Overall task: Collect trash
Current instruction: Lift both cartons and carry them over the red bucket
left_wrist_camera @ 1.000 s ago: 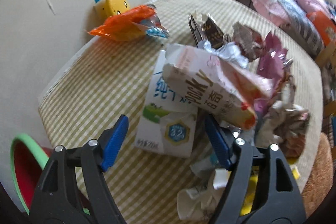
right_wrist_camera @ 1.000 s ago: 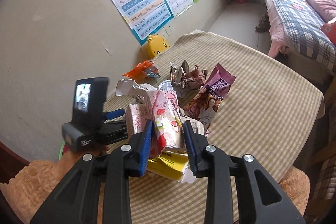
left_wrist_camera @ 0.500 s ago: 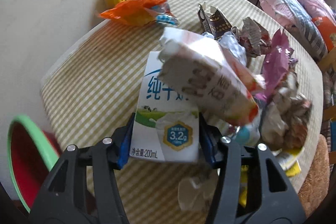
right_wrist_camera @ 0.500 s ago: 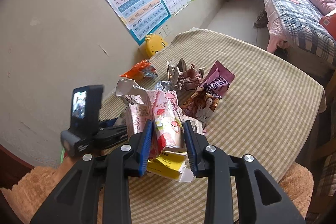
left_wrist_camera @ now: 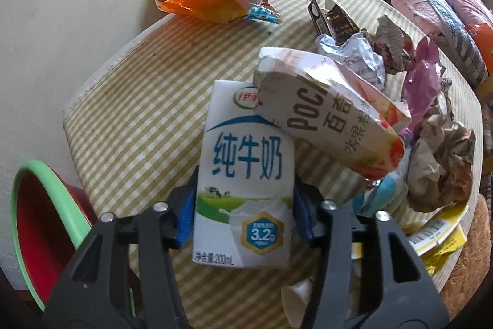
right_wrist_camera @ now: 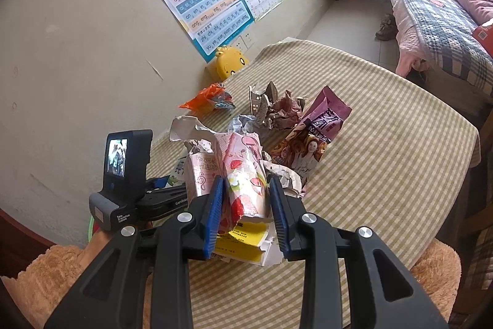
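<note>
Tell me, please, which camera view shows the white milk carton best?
The left wrist view: the milk carton fills its centre, label readable, between the left gripper pads. The right wrist view shows it barely, hidden behind the pink box.

surface: checked-cloth table (right_wrist_camera: 400,144) | on it: orange wrapper (left_wrist_camera: 212,2), purple snack bag (right_wrist_camera: 323,119), crumpled paper (left_wrist_camera: 440,165)

A white milk carton (left_wrist_camera: 245,171) with blue lettering stands between the left claw's (left_wrist_camera: 243,215) blue pads, gripped at its lower half. A pink strawberry-print snack box (right_wrist_camera: 243,178), crumpled, sits clamped in the right claw (right_wrist_camera: 246,211), above a yellow wrapper (right_wrist_camera: 243,239).
</note>
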`<state>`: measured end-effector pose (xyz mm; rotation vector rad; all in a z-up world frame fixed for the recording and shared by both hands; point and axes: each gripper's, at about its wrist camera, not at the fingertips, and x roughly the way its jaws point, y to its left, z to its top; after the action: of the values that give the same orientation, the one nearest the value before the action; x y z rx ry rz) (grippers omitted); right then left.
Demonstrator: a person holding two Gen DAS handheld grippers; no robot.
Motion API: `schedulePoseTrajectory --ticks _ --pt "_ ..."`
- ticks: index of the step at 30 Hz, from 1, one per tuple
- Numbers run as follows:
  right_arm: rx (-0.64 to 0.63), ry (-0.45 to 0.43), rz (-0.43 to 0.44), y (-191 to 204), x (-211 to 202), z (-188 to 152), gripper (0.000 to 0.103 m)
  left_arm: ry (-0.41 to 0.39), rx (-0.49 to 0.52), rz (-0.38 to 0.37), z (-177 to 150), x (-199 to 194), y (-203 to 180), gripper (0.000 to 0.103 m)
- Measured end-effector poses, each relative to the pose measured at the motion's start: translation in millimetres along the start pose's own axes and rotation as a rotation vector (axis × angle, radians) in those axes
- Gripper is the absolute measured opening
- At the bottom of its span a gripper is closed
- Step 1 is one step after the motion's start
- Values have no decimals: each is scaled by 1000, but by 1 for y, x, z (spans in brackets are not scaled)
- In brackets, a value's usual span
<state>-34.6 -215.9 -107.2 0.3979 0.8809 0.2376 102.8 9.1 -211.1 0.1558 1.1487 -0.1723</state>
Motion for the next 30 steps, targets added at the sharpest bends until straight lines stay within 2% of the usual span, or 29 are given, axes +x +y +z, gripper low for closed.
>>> schedulePoseTrajectory --ticks 6,10,13,19,25,30 --pt "-3 -12 6 2 -4 3 29 -90 -79 35 -10 -32 19 50" --pt "-12 -24 17 9 -8 5 29 -188 -119 58 -15 -73 30 50" --pt "-26 -46 28 18 -14 7 29 -257 -141 46 -22 -104 36 50" --pt "-47 -69 41 31 -22 12 29 -388 -128 86 -32 -150 31 50" --pt "-88 -70 45 54 -20 14 29 -458 -122 119 -33 -170 37 50" --pt "-122 -75 64 76 -16 19 29 -473 -155 113 -38 -178 51 50"
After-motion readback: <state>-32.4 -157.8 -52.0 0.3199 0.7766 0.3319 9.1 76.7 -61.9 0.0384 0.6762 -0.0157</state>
